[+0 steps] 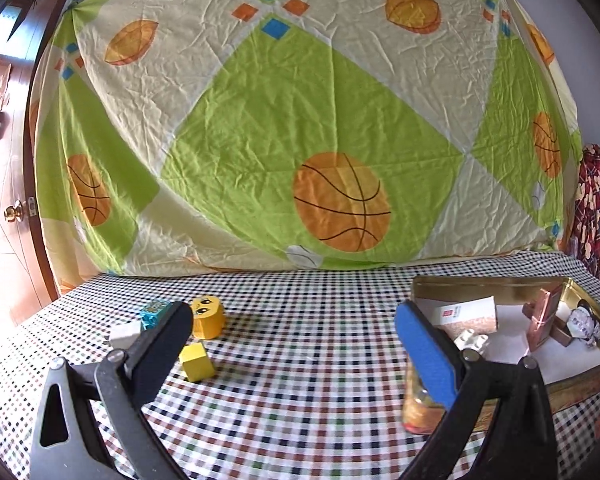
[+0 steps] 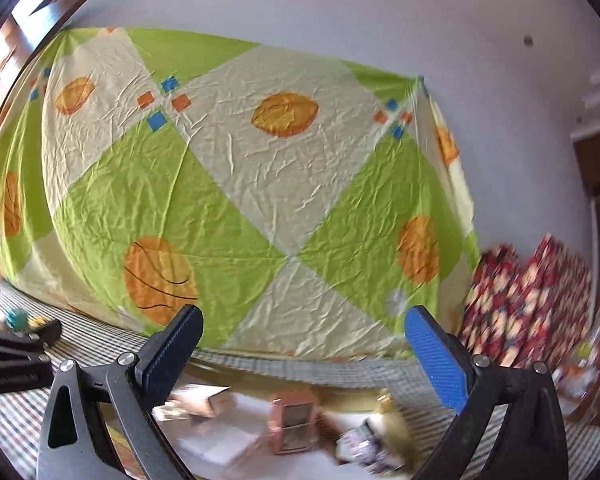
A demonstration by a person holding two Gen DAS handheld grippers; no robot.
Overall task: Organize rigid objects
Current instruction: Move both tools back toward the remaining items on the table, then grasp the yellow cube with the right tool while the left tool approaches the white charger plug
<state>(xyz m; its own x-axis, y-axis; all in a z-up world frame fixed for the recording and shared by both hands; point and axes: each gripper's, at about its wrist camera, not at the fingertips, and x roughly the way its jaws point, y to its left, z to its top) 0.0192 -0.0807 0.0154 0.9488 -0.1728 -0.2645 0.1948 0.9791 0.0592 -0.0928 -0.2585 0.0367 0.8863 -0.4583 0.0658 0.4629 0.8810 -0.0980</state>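
Over the checked tablecloth (image 1: 292,360), the left gripper (image 1: 292,344) hangs with fingers spread wide, nothing between them. At its ten o'clock sits a yellow smiley cylinder (image 1: 207,317); a yellow cube (image 1: 196,361) lies just beside the left finger, a teal block (image 1: 153,312) and a white piece (image 1: 125,334) behind it. At two o'clock, the gold tray (image 1: 580,384) holds a white brick (image 1: 473,340) and a pink box (image 1: 542,317). Above the tray, the right gripper (image 2: 304,344) is also spread, empty, blurred pink box (image 2: 293,420) at six o'clock.
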